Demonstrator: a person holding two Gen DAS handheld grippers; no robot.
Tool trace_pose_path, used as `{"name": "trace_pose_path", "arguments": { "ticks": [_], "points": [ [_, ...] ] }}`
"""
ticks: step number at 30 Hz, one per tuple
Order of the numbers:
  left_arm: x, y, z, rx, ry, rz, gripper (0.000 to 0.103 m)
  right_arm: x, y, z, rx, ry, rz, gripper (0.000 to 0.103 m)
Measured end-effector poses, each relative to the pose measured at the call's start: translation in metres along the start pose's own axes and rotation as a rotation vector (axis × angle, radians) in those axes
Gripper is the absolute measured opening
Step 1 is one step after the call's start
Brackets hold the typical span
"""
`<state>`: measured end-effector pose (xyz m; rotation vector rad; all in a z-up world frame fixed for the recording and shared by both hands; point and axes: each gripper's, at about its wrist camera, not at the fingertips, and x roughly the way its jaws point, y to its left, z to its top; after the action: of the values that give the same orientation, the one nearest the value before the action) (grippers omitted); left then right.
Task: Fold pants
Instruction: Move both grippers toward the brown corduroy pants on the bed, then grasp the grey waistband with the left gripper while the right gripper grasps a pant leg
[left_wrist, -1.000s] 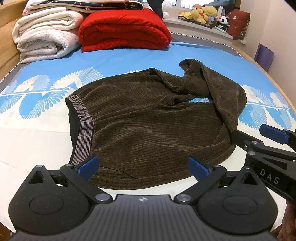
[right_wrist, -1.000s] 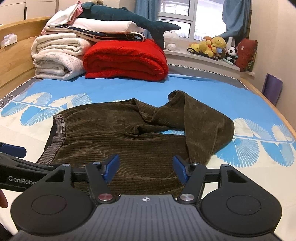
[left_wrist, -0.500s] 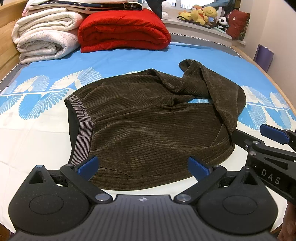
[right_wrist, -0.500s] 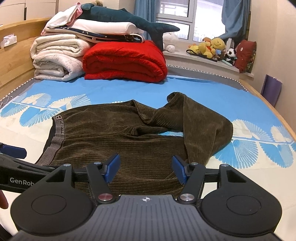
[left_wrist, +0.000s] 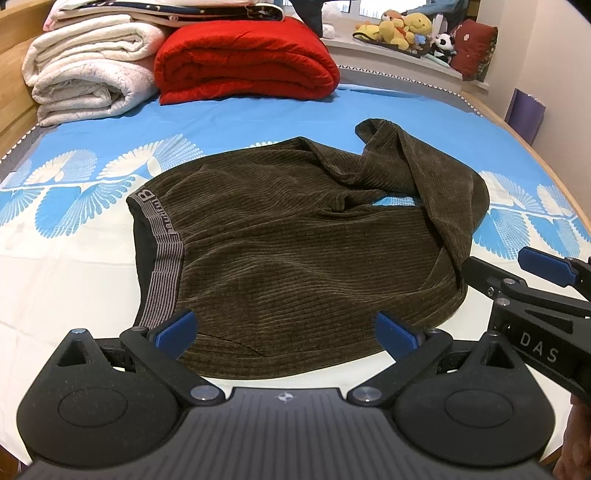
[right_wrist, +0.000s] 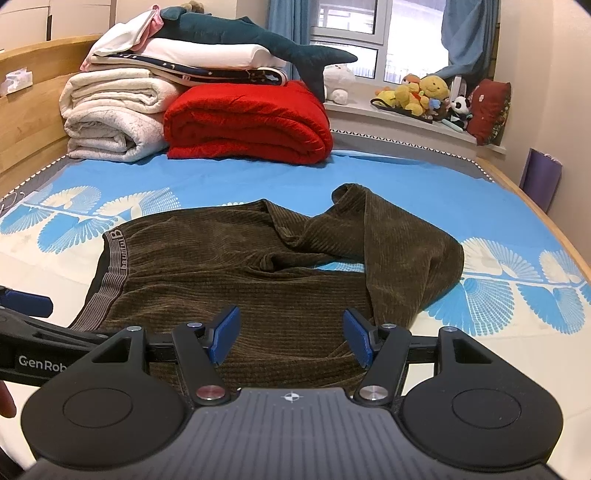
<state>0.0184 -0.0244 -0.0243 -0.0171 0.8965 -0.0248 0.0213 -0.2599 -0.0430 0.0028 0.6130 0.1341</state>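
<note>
Dark brown corduroy pants (left_wrist: 295, 251) (right_wrist: 240, 284) lie on the blue patterned bed sheet (left_wrist: 240, 122), with the grey striped waistband (left_wrist: 162, 258) at the left and the legs bunched and doubled back at the right. My left gripper (left_wrist: 286, 330) hovers open over the near hem, nothing between its blue pads. My right gripper (right_wrist: 290, 334) is open too, above the near right part of the pants, and holds nothing. It also shows at the right edge of the left wrist view (left_wrist: 543, 273). The left gripper's finger (right_wrist: 26, 301) shows at the left edge of the right wrist view.
Folded white quilts (right_wrist: 110, 118) and a red blanket (right_wrist: 251, 125) are stacked at the head of the bed, with a plush shark (right_wrist: 258, 40) on top. Soft toys (right_wrist: 424, 92) line the window ledge. A wooden bed frame (right_wrist: 29, 96) runs along the left.
</note>
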Motion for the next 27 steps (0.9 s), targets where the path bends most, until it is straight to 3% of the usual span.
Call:
{"name": "trace_pose_path", "arguments": {
  "ticks": [6, 8, 10, 13, 16, 19, 22, 27],
  "points": [
    [-0.008, 0.003, 0.002, 0.008, -0.031, 0.006, 0.102, -0.003, -0.001, 0.002, 0.009, -0.019, -0.003, 0.064],
    [-0.012, 0.006, 0.009, 0.031, -0.041, -0.013, 0.092, -0.005, -0.004, 0.005, 0.012, -0.044, -0.014, 0.064],
    [-0.013, 0.013, 0.024, 0.053, -0.026, -0.050, 0.062, -0.008, -0.009, 0.008, 0.011, -0.075, -0.029, 0.062],
    [-0.015, 0.026, 0.051, 0.094, -0.047, -0.062, 0.043, -0.011, -0.022, 0.016, 0.022, -0.121, -0.038, 0.048],
    [-0.009, 0.042, 0.072, 0.132, -0.088, -0.072, 0.042, -0.011, -0.040, 0.025, 0.041, -0.163, -0.045, 0.042],
    [0.015, 0.070, 0.073, 0.058, -0.093, -0.065, 0.042, -0.007, -0.058, 0.035, 0.035, -0.197, -0.060, 0.042],
    [0.050, 0.097, 0.062, -0.005, 0.065, 0.036, 0.039, 0.008, -0.083, 0.047, 0.043, -0.217, -0.082, 0.043],
    [0.072, 0.123, 0.055, -0.107, 0.073, 0.006, 0.039, 0.061, -0.123, 0.048, 0.088, -0.125, -0.126, 0.051]
  ]
}}
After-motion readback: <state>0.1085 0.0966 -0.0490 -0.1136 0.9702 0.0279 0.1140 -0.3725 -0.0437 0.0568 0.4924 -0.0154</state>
